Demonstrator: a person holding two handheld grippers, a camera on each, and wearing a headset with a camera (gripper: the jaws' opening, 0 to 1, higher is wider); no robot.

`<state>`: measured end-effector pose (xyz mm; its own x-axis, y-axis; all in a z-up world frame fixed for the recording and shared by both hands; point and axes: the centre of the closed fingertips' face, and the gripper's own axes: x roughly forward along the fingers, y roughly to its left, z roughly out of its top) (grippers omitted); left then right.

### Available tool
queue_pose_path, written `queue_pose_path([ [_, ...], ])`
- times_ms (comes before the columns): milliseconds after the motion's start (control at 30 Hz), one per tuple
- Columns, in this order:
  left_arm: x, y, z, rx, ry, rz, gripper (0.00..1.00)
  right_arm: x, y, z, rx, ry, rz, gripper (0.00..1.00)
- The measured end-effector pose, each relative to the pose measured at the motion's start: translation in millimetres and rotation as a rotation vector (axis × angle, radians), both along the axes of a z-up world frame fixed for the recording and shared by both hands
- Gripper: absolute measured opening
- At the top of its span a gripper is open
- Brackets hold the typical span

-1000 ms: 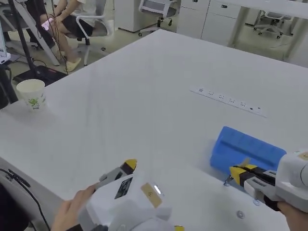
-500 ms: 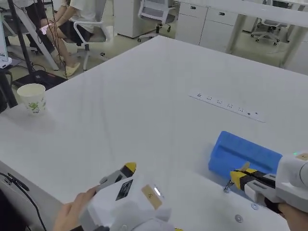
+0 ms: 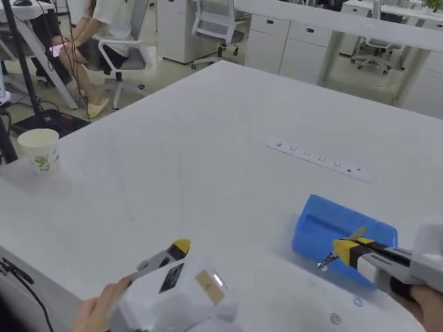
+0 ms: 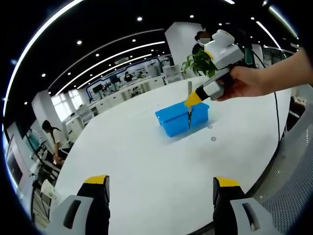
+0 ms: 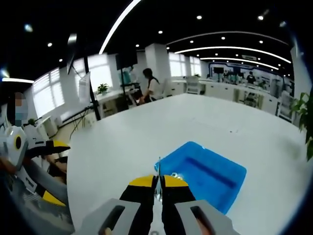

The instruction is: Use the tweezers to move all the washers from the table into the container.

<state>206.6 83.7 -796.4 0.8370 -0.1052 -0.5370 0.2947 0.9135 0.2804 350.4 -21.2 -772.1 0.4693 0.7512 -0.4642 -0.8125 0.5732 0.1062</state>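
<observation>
Far left on the white surface [image 3: 173, 152] stands one paper cup [image 3: 38, 148], well apart from everything else. Next comes your left gripper [image 4: 160, 182]. Its two yellow-tipped jaws stand wide apart with nothing between them, above bare surface. Past the middle, one power strip [image 3: 318, 158] lies flat towards the far side. Further right sits the one blue container [image 3: 342, 234], open at the top. Your right gripper [image 5: 159, 180] has its jaws pressed together on the one pair of tweezers [image 5: 159, 169]. Two washers [image 3: 358, 301] lie on the surface near the container, on your side of it, close to each other but apart.

The head view gives you the cup, the power strip and both washers together. The left gripper view gives you the tweezers from the side, upright with the tip down at the container's wall, and your hand [image 4: 247, 81] around the right gripper. The right gripper view gives you the container's inside. A small glint sits there beside the tweezers' tip, and you cannot tell whether it is a washer.
</observation>
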Motion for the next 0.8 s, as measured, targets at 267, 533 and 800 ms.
queue_pose_path([
  [267, 0.0, -0.8, -1.2, 0.004, 0.004, -0.005, 0.89, 4.7, 0.9, 16.5, 0.012, -0.032, -0.002, 0.00],
  [533, 0.0, -0.8, -2.3, 0.011, 0.008, -0.006, 0.89, 16.5, 3.6, 29.1, 0.025, -0.061, -0.013, 0.00],
  [800, 0.3, -0.3, -1.7, 0.008, 0.006, -0.004, 0.89, 31.2, 8.1, 30.0, 0.007, -0.093, -0.019, 0.00],
])
